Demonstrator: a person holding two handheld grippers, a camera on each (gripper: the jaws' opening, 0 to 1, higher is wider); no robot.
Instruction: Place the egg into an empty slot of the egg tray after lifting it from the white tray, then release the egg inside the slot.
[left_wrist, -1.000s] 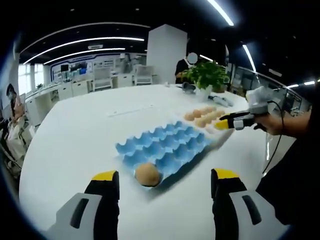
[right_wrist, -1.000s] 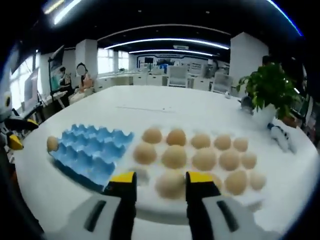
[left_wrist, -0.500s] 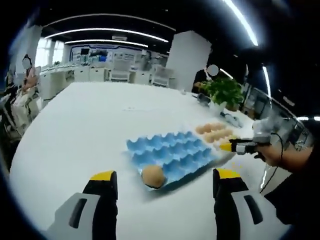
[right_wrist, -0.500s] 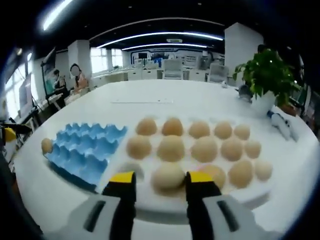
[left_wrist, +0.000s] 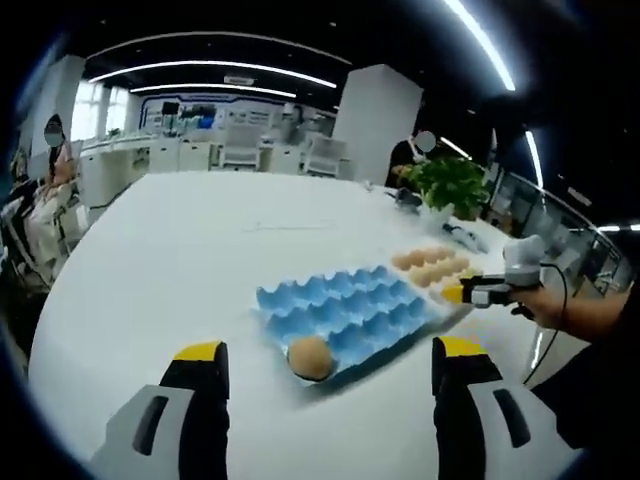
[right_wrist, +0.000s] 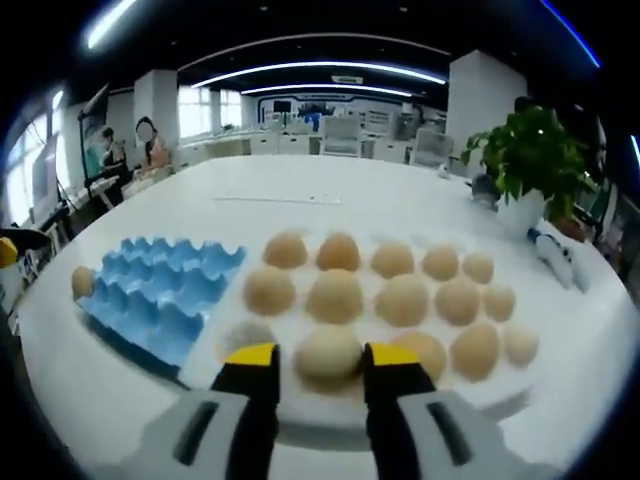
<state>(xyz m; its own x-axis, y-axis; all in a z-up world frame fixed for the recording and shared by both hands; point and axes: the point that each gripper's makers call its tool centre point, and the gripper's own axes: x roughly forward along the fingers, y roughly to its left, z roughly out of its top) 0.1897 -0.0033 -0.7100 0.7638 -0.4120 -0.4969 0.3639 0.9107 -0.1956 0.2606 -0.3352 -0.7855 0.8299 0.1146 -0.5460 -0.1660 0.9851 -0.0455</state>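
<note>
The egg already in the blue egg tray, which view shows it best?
The left gripper view: the egg sits large and unobstructed in a near corner slot of the blue egg tray. The right gripper view shows it small at the tray's far left edge.

Light: you are working under long ceiling strips (left_wrist: 480, 45) glowing across the top of both views.
Glare: the white table (left_wrist: 180, 250) is washing out bright at centre.
Shadows: soft ones are sitting under the eggs (right_wrist: 335, 295).
Distortion: straight lines are bowing toward the edges.
Focus: the far office is blurring; your jaws at the bottom are looking soft.
</note>
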